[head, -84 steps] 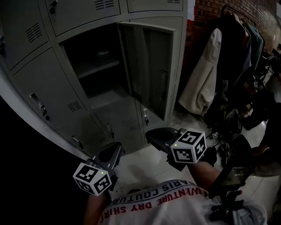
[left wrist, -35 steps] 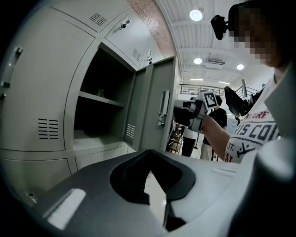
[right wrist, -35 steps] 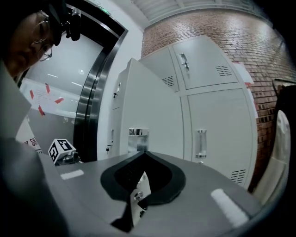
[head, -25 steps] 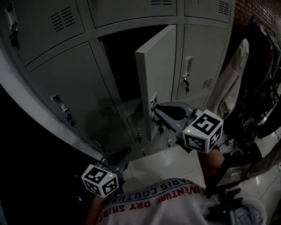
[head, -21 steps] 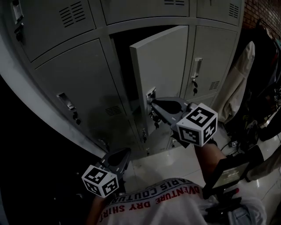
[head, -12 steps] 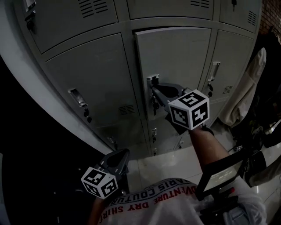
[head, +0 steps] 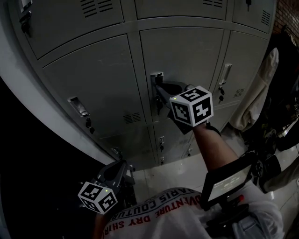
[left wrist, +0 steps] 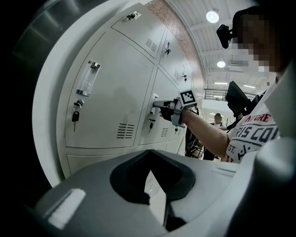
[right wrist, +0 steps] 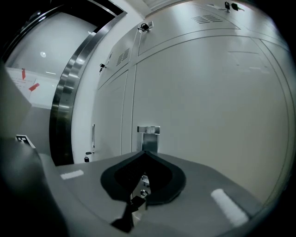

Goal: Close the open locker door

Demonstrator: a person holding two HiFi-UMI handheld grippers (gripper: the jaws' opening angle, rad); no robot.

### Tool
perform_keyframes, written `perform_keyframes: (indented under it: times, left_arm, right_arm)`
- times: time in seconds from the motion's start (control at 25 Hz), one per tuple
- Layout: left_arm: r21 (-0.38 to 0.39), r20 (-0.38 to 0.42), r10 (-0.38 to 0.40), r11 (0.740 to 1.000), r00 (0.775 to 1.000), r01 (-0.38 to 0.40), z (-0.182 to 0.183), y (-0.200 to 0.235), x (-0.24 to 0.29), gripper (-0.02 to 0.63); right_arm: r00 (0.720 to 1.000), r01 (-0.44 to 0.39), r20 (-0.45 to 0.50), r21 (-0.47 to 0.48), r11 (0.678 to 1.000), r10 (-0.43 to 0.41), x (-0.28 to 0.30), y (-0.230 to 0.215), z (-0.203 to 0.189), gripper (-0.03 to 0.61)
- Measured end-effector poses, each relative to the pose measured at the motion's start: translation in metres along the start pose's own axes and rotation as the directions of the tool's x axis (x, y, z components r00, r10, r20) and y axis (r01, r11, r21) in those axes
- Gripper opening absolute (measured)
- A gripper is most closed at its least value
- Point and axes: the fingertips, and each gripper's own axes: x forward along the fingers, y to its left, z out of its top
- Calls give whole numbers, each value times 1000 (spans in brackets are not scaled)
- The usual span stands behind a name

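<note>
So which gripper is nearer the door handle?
Right. The right gripper is up at the door, its tip just below the handle; the left gripper hangs low, well away from it.

We cannot tell whether the right gripper [head: 159,88] touches the locker door [head: 187,60]; its body hides the door face below the handle [head: 156,75].

A locker room — a bank of grey metal lockers [head: 93,79] with keyed latches, coats [head: 254,91] hung beside a brick wall [head: 286,10], pale tiled floor [head: 161,173].
</note>
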Motion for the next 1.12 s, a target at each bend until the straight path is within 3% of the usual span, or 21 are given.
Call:
perform_keyframes:
  times: [0.4, 0.56, 0.8, 1.12]
  left_arm:
    - [3, 24, -31, 1000, 999, 31, -1, -18, 3, 6]
    - [2, 8, -36, 999, 999, 36, -18, -48, 2, 6]
    - [53, 4, -86, 995, 996, 86, -27, -148, -3, 5]
    - [71, -18, -160, 984, 987, 161, -95, -319, -29, 6]
  right_arm:
    - [999, 14, -32, -65, 998, -16, -15, 11, -4, -3]
    - [997, -53, -57, -100, 994, 48, -62, 45, -26, -4]
    - [973, -195, -136, -73, 978, 184, -187, 111, -88, -3]
    - [932, -278, -198, 149, 949, 305, -387, 167, -187, -3]
